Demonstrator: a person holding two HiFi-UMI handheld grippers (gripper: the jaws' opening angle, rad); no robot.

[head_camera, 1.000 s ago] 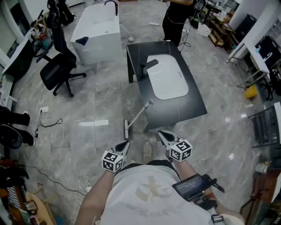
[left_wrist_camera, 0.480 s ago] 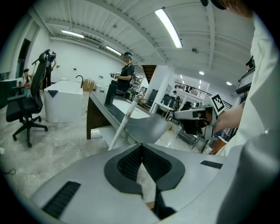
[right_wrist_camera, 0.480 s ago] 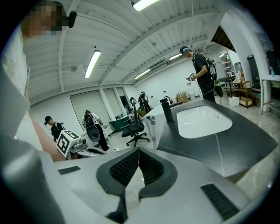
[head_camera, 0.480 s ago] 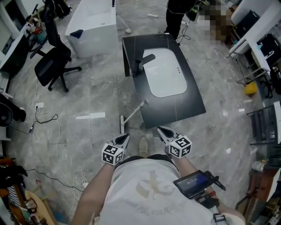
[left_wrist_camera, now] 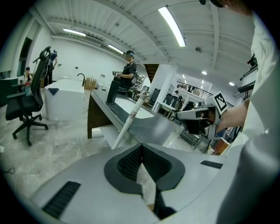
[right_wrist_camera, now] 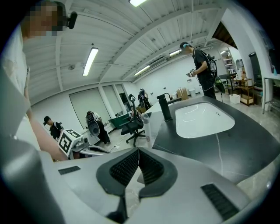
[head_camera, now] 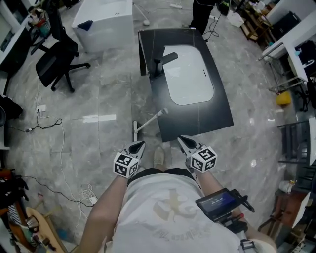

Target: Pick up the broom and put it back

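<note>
A broom (head_camera: 148, 122) with a white handle leans against the near left corner of the black counter (head_camera: 219, 106), its head resting on the floor. My left gripper (head_camera: 139, 145) hovers just short of the broom head, shut with nothing in it. To the right, my right gripper (head_camera: 180, 140) sits at the counter's near edge, also shut and empty. In the left gripper view the broom handle (left_wrist_camera: 129, 120) slants up just beyond the closed left gripper (left_wrist_camera: 141, 151), and the right gripper (left_wrist_camera: 199, 116) shows at the right. The right gripper view has the handle's top (right_wrist_camera: 146, 126) past the closed right gripper (right_wrist_camera: 138, 153).
The counter holds a white sink (head_camera: 187, 74) and a black faucet (head_camera: 160, 66). A black office chair (head_camera: 54, 66) and a white tub (head_camera: 103, 20) stand at the far left. Cables (head_camera: 54, 148) trail over the grey floor. A person (head_camera: 202, 15) stands beyond the counter.
Both grippers have moved forward and a little down toward the counter. The broom and counter now lie closer to them. Both have stayed shut.
</note>
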